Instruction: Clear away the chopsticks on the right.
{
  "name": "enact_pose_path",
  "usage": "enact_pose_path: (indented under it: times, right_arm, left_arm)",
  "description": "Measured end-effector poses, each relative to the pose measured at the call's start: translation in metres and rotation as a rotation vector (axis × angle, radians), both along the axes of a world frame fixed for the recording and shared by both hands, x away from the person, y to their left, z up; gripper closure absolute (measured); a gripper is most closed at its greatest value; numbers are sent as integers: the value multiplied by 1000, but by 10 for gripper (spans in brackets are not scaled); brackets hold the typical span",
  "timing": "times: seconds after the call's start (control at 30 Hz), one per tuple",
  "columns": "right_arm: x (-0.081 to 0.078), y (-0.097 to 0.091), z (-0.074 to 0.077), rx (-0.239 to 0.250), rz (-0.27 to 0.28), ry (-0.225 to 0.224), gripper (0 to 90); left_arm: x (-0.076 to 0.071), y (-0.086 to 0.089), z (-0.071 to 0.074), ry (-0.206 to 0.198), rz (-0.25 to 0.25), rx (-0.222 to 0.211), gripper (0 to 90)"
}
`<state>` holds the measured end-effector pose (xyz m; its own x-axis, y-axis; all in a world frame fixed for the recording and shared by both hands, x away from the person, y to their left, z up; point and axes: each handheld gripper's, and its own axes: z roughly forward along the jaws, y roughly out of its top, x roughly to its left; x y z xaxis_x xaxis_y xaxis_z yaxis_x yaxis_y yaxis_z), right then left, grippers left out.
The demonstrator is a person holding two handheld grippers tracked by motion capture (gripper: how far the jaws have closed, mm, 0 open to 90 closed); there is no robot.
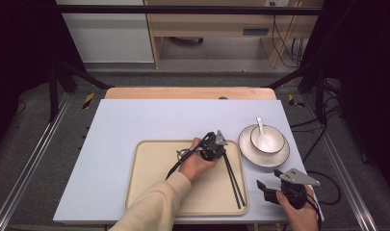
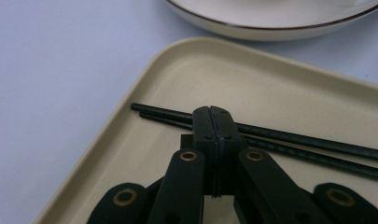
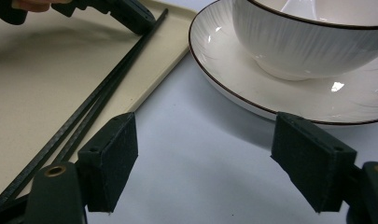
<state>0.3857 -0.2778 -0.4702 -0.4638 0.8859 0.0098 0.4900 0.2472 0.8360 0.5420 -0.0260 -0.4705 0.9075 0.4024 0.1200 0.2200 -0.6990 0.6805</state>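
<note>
since the left gripper (image 2: 213,122) has its fingers pressed flat together with nothing between them, and their tips sit right over the upper ends of the chopsticks (image 1: 233,179) lying on the beige tray (image 1: 154,192), the likely trouble is a push instead of a pick: closed fingers coming down would nudge the two sticks apart or roll them toward the tray rim just beyond the tips. they would need to spread first. a careless sweep past the rim could also knock the plate (image 1: 250,154) under the bowl (image 1: 267,138) with its spoon (image 1: 260,126). the right gripper (image 1: 269,190) rests near the desk (image 1: 135,120) edge, fingers wide and empty, the plate just ahead of them.
</note>
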Motion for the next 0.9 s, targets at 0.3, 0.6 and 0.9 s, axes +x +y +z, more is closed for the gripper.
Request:
enact_pose_path:
  times: [0.3, 0.6, 0.9]
  right_arm:
    - [0, 0, 0, 1, 3, 2, 227]
    - [0, -1, 0, 4, 3, -20, 203]
    - [2, 2, 1, -3, -24, -70, 159]
  left_arm:
    - [-2, -18, -1, 2, -58, -1, 898]
    - [-9, -15, 7, -8, -77, -10, 898]
    - [-35, 25, 23, -46, -98, -140, 898]
